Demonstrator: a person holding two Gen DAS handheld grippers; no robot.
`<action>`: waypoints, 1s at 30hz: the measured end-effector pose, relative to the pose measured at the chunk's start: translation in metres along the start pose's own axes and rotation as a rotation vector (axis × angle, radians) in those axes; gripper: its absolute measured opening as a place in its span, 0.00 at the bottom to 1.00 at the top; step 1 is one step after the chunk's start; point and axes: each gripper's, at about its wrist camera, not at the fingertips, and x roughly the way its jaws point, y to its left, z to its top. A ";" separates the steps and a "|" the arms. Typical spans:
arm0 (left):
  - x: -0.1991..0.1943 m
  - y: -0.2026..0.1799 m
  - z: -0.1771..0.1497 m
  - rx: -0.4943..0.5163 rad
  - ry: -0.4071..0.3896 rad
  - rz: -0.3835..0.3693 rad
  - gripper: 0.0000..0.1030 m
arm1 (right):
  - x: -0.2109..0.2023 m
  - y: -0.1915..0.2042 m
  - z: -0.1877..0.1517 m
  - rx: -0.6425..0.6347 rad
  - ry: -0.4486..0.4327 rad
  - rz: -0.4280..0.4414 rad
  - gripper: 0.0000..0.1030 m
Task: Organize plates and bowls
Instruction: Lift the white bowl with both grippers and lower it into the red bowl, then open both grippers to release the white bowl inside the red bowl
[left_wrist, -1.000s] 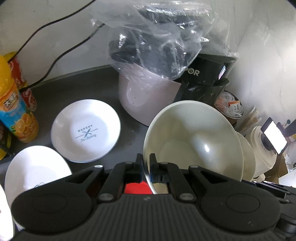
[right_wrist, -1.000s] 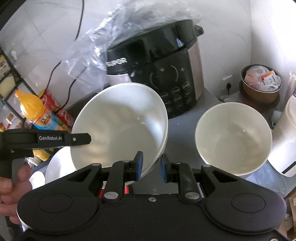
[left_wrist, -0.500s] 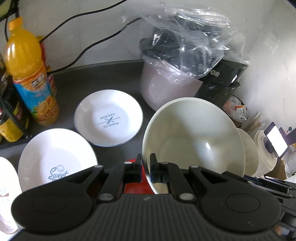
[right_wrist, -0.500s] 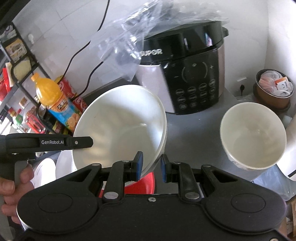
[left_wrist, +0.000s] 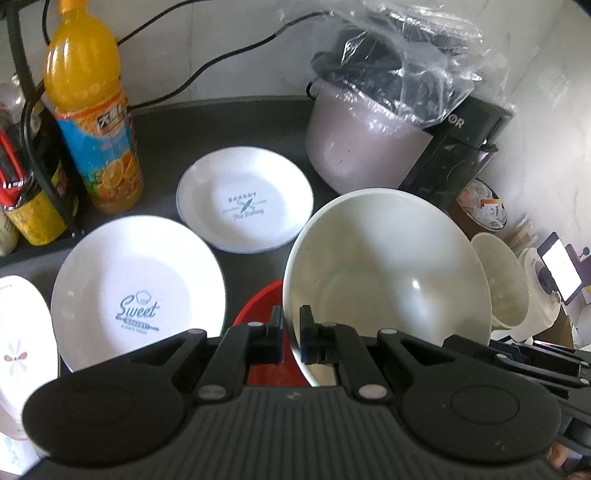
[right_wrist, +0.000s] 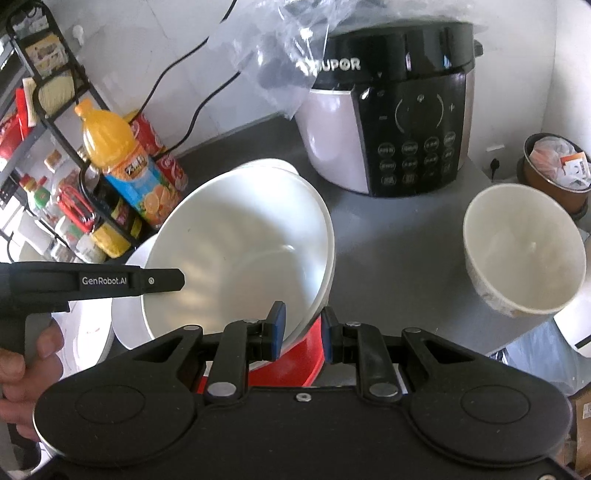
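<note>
Over the last second both views had slid leftward along the dark countertop (left_wrist: 236, 122); the "Sweet" white plate (left_wrist: 136, 291) and a flower-patterned plate (left_wrist: 22, 332) had come into the left view, so I judged the carried bowl was heading toward the plates. The left gripper (left_wrist: 291, 332) was clenched on the rim of the large cream ceramic bowl (left_wrist: 388, 266), held tilted above a red dish (left_wrist: 266, 306); the right gripper (right_wrist: 299, 328) pinched the same rim. That bowl was empty; so was the smaller cream bowl (right_wrist: 524, 254) standing well apart.
</note>
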 end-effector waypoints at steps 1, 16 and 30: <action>0.001 0.001 -0.002 -0.001 0.003 0.000 0.06 | 0.001 0.001 -0.002 -0.002 0.006 -0.001 0.20; 0.016 0.018 -0.021 -0.030 0.061 0.027 0.06 | 0.020 0.016 -0.013 -0.063 0.102 -0.028 0.20; 0.030 0.022 -0.027 -0.034 0.122 0.061 0.06 | 0.037 0.018 -0.015 -0.085 0.179 -0.020 0.21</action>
